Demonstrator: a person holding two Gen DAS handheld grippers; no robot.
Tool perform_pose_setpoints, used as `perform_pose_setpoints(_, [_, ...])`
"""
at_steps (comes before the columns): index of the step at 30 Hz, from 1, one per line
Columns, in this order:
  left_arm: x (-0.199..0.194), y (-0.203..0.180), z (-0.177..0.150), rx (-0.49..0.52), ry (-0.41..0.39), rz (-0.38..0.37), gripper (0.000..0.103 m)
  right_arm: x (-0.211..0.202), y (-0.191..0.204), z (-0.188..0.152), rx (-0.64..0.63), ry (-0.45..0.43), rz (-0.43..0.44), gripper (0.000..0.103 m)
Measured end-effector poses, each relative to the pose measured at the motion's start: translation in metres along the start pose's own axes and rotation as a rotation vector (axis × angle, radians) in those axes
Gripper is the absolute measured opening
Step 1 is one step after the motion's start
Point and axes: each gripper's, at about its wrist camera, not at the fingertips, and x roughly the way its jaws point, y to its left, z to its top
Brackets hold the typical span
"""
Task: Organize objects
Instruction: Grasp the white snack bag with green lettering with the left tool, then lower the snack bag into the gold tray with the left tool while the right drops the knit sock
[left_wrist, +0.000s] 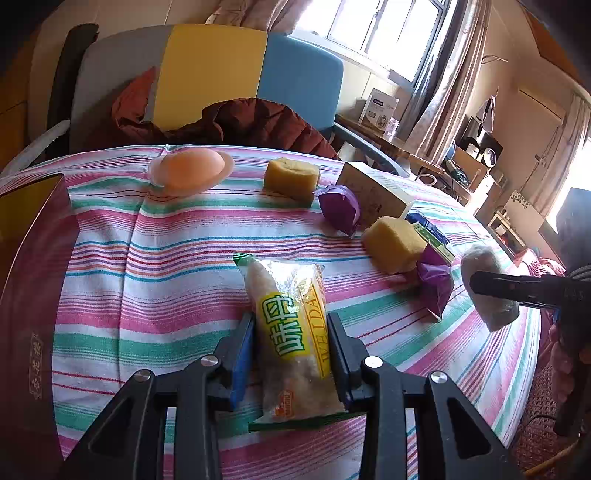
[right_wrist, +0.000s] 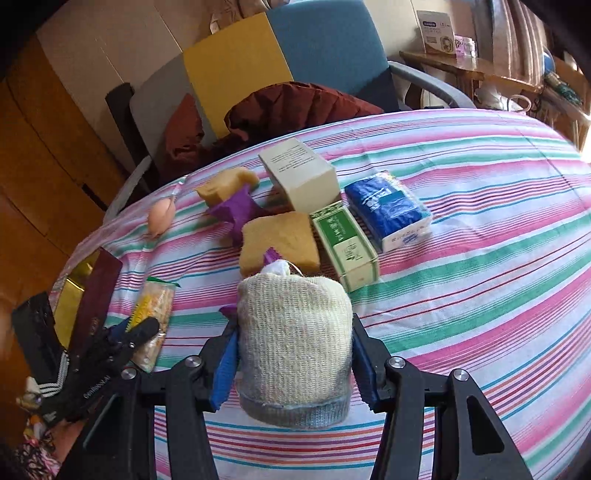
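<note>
Snack packet (left_wrist: 291, 332), clear plastic with a yellow-green label, lies lengthwise on the striped tablecloth (left_wrist: 147, 266) in the left wrist view, and the left gripper (left_wrist: 291, 332) is clamped on its lower half, blue pads pressed against both sides. Beyond it sit an orange egg-shaped toy (left_wrist: 192, 170), two yellow sponge cakes in purple wrappers (left_wrist: 293, 179) (left_wrist: 395, 243), and a beige box (left_wrist: 373, 194). A dark red gift box (left_wrist: 33, 280) stands along the left edge. At the right, the right gripper (left_wrist: 491, 286) holds a knitted roll (left_wrist: 487, 291) raised off the cloth. A chair (left_wrist: 214, 74) with grey, yellow and blue panels stands behind the table.

From the right wrist view, the right gripper (right_wrist: 293, 354) is closed on the same knitted roll (right_wrist: 293, 347), cream with a grey band at its near end, both pads touching its sides. Just behind it lies one sponge cake (right_wrist: 279, 242), with a green-and-white carton (right_wrist: 347, 247) beside it and a blue tissue pack (right_wrist: 388, 208) further right. The beige box (right_wrist: 299, 177) and the second cake (right_wrist: 227, 184) sit further back, the egg toy (right_wrist: 160, 218) to the left. At lower left, the left gripper (right_wrist: 142, 330) grips the snack packet (right_wrist: 155, 314) near the gift box (right_wrist: 98, 291).
</note>
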Motion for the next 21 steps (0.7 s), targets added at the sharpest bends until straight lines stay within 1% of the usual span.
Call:
perform_pose_setpoints(3, [-0.005, 0.002, -0.003, -0.008, -0.006, 0.012, 0.037, 0.006, 0.021, -0.008, -0.052, 0.025, 0.016, 0.054])
perform_pose_setpoints(6, [-0.014, 0.002, -0.008, -0.017, -0.013, 0.042, 0.037, 0.013, 0.034, -0.013, -0.131, 0.043, -0.001, 0.054])
perform_pose_setpoints(8, [-0.022, 0.004, -0.014, -0.03, -0.019, 0.016, 0.037, 0.015, 0.035, -0.014, -0.153, 0.048, -0.021, 0.054])
perform_pose_setpoints(11, [-0.038, 0.005, -0.024, -0.04, -0.033, -0.015, 0.037, 0.018, 0.03, -0.012, -0.138, 0.056, -0.028, 0.054])
perform_pose_setpoints(14, [-0.056, 0.0, -0.029, -0.026, -0.057, -0.04, 0.037, 0.019, 0.029, -0.012, -0.139, 0.056, -0.035, 0.054])
perform_pose_setpoints(18, [-0.084, -0.009, -0.025, 0.031, -0.098, -0.042, 0.037, 0.017, 0.034, -0.014, -0.17, 0.051, -0.035, 0.054])
perform_pose_setpoints(21, [-0.101, -0.001, -0.02, 0.016, -0.117, -0.029, 0.037, 0.016, 0.038, -0.016, -0.193, 0.047, -0.031, 0.054])
